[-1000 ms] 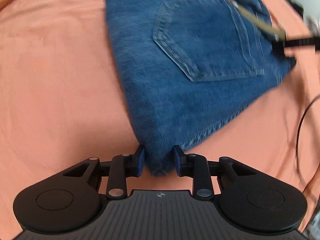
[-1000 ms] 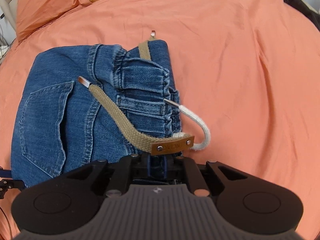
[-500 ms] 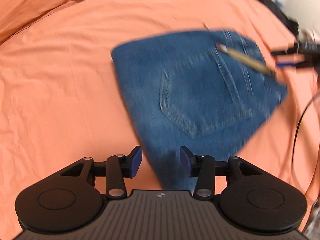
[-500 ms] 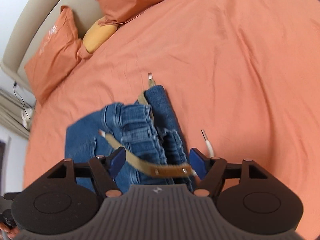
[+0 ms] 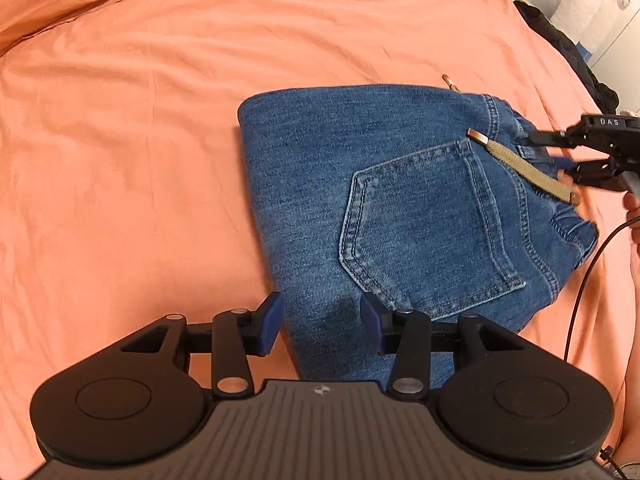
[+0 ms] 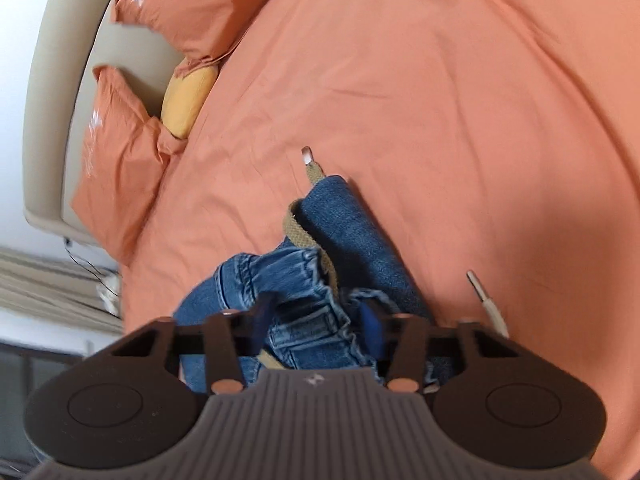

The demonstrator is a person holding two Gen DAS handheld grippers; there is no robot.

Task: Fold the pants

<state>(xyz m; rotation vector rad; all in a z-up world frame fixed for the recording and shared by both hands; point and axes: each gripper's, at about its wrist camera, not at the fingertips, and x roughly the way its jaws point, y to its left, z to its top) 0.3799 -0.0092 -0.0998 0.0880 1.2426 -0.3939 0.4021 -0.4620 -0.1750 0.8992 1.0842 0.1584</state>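
Folded blue jeans [image 5: 400, 200] lie on the orange bedsheet [image 5: 120, 160], back pocket [image 5: 424, 232] facing up. My left gripper [image 5: 320, 312] hovers open over the near corner of the fold, its pads clear of the denim. At the waistband end, my right gripper [image 5: 554, 152] has its jaws closing. In the right wrist view the bunched waistband [image 6: 312, 320] sits between the right gripper's [image 6: 316, 316] pads, which do not clearly press it. A tan belt [image 5: 524, 168] lies across the waistband, and a white drawstring [image 6: 486, 304] trails onto the sheet.
Orange pillows [image 6: 132, 160] and a yellow cushion [image 6: 188, 100] rest against the beige headboard [image 6: 52, 80]. A black cable [image 5: 580, 280] hangs at the right, beside a person's hand [image 5: 632, 208]. Dark clothing [image 5: 568, 48] lies along the bed's far right edge.
My left gripper let go of the jeans' corner, opened and drew back upward. My right gripper released the waistband, opened wide, rolled, and has narrowed again around the waistband.
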